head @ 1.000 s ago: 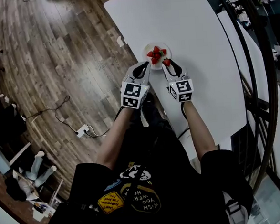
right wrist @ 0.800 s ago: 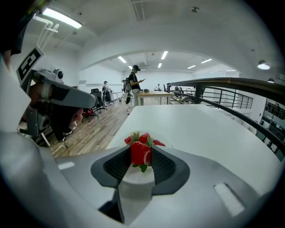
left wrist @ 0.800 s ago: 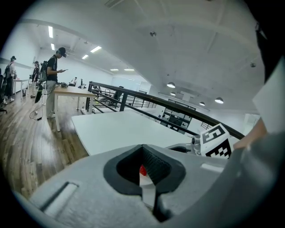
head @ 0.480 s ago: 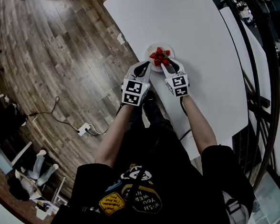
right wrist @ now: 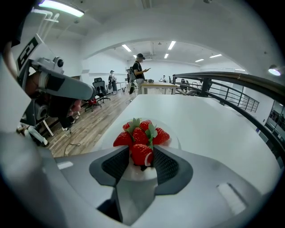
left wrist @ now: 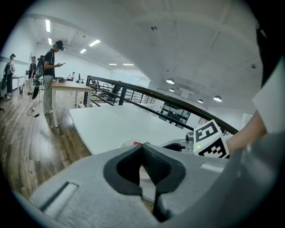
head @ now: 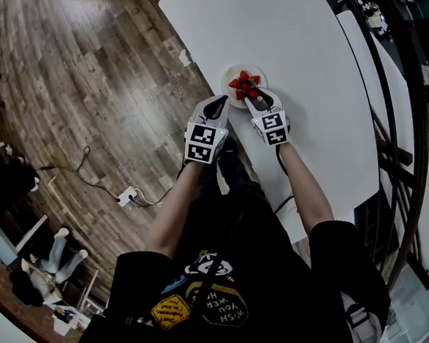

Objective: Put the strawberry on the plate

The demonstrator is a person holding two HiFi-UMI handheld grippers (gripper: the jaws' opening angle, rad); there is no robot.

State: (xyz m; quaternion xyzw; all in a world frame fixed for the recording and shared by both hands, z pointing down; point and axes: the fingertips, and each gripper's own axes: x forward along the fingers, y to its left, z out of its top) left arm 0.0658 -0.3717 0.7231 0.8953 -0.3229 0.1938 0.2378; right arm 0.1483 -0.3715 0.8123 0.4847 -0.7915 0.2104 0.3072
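A small white plate (head: 226, 74) near the white table's left edge carries a heap of red strawberries (head: 243, 83). In the right gripper view the heap (right wrist: 141, 132) lies just beyond the jaws. One more strawberry (right wrist: 141, 154) stands between the pads over the plate's near part (right wrist: 133, 173). My right gripper (head: 255, 93) is at the plate's near rim and its jaws are opening, with a thin gap showing beside the berry. My left gripper (head: 223, 99) hovers at the plate's left side, shut with nothing in it; its tips (left wrist: 143, 146) meet.
The white table (head: 304, 87) runs on to the far side and right; its left edge is close to the plate. Wooden floor with a power strip (head: 126, 200) and cables lies to the left. A black railing (right wrist: 222, 91) lines the table's far side. A person (left wrist: 51, 71) stands at a distant desk.
My right gripper carried the strawberry from the plate's near right edge in over the plate beside the heap, and its jaws have spread. The left gripper has barely shifted.
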